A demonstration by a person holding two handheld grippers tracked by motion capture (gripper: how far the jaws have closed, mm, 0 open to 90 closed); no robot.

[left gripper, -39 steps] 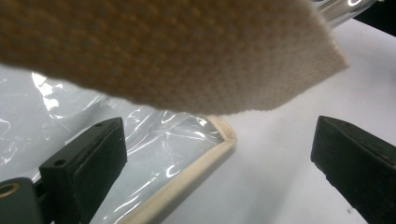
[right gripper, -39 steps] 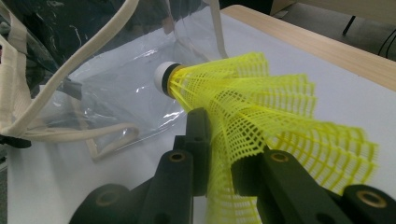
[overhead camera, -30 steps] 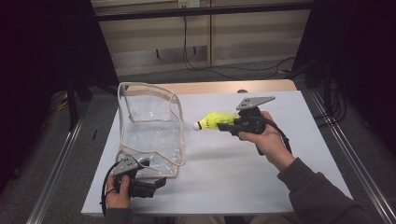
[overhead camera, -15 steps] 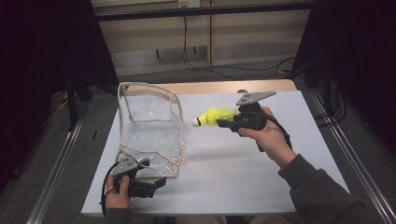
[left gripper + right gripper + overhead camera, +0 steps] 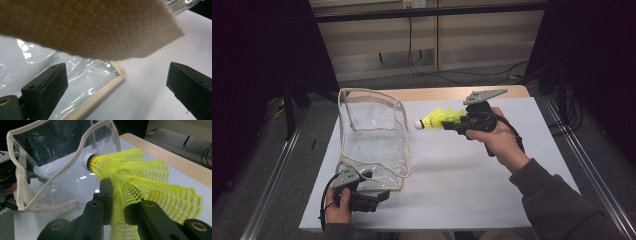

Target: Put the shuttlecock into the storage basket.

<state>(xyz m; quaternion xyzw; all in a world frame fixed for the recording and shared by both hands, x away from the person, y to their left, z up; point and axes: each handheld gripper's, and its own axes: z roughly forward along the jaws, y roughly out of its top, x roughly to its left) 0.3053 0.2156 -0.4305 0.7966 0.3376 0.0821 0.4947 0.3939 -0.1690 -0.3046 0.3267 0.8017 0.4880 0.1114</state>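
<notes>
Here, at the near left edge of the white table [image 5: 472, 190], the left gripper [image 5: 379, 196] is held low beside the near corner of the clear bag [image 5: 372, 135], and its jaws are seen wide apart with the bag's cream trimmed edge [image 5: 110, 85] between them, not pressed. Farther and to the right, the right gripper [image 5: 451, 123] is held above the table, its jaws clamped on the skirt of the yellow shuttlecock [image 5: 434, 120]. The shuttlecock's white cork [image 5: 88, 161] is pointed left toward the bag's open mouth, just beside it.
</notes>
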